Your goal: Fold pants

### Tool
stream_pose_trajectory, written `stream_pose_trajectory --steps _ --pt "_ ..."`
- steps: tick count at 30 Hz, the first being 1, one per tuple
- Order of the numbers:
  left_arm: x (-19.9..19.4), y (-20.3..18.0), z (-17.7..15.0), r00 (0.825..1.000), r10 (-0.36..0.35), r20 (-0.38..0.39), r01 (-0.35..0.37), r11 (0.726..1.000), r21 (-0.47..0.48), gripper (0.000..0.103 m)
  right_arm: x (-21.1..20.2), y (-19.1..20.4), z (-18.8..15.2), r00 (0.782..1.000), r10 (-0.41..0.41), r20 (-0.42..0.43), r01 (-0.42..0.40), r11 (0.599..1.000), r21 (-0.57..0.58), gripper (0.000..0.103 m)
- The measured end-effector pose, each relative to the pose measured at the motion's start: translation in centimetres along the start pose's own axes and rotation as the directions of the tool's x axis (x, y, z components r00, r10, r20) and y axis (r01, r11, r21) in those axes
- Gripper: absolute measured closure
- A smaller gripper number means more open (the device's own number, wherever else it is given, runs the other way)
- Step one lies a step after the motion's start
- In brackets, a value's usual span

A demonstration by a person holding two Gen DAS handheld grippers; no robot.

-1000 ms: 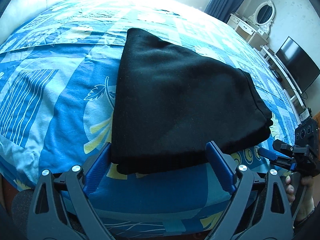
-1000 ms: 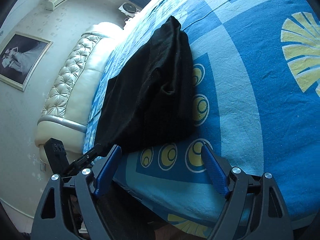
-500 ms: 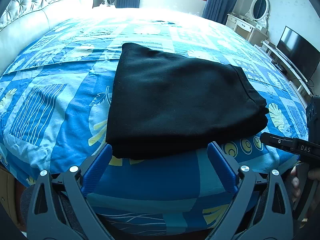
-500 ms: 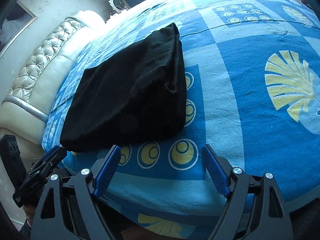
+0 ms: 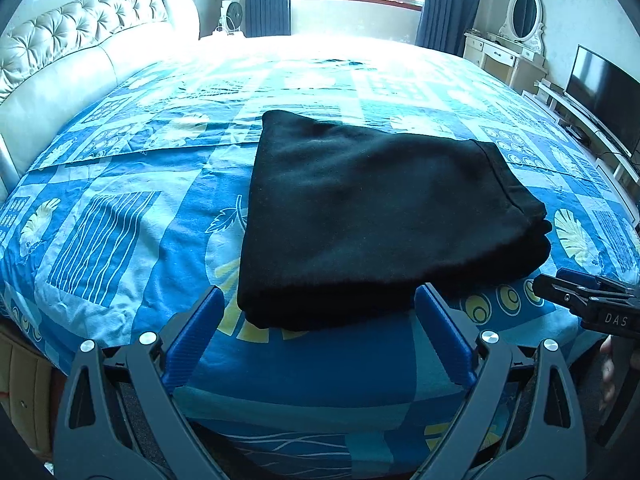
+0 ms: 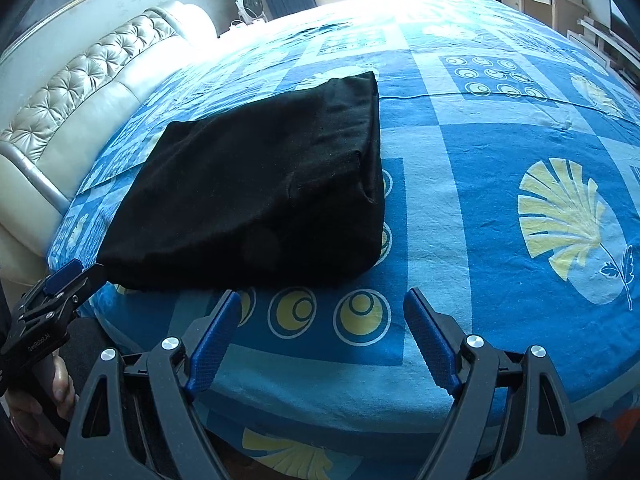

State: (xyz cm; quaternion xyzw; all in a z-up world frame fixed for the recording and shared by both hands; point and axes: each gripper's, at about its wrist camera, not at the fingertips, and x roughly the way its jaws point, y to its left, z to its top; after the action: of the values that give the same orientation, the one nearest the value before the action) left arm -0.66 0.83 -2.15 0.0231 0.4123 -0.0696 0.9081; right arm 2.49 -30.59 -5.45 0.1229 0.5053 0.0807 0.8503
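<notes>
Folded black fabric pants (image 5: 380,224) flat on blue patterned bed sheet (image 5: 120,216) near front edge, left claw (image 5: 316,320) agape and empty just before them, right claw (image 6: 320,316) likewise wide, gripping nothing

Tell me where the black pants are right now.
The folded black pants lie on the blue patterned bedspread near its front edge, just beyond the open left gripper and left of the right gripper.

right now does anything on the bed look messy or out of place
Nothing stands out. The black pants lie folded in a flat, compact stack on the blue bedspread, edges roughly lined up, with only a small pucker at one side seam.
</notes>
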Motion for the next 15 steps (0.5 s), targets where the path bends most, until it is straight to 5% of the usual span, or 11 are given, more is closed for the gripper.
stream_pose_trajectory --steps 15 --pt "0.2 1.16 0.18 0.999 0.031 -0.021 -0.032 0.998 -0.046 0.007 0.06 0.39 -0.33 0.999 -0.046 0.0 0.045 0.998 -0.037 0.021"
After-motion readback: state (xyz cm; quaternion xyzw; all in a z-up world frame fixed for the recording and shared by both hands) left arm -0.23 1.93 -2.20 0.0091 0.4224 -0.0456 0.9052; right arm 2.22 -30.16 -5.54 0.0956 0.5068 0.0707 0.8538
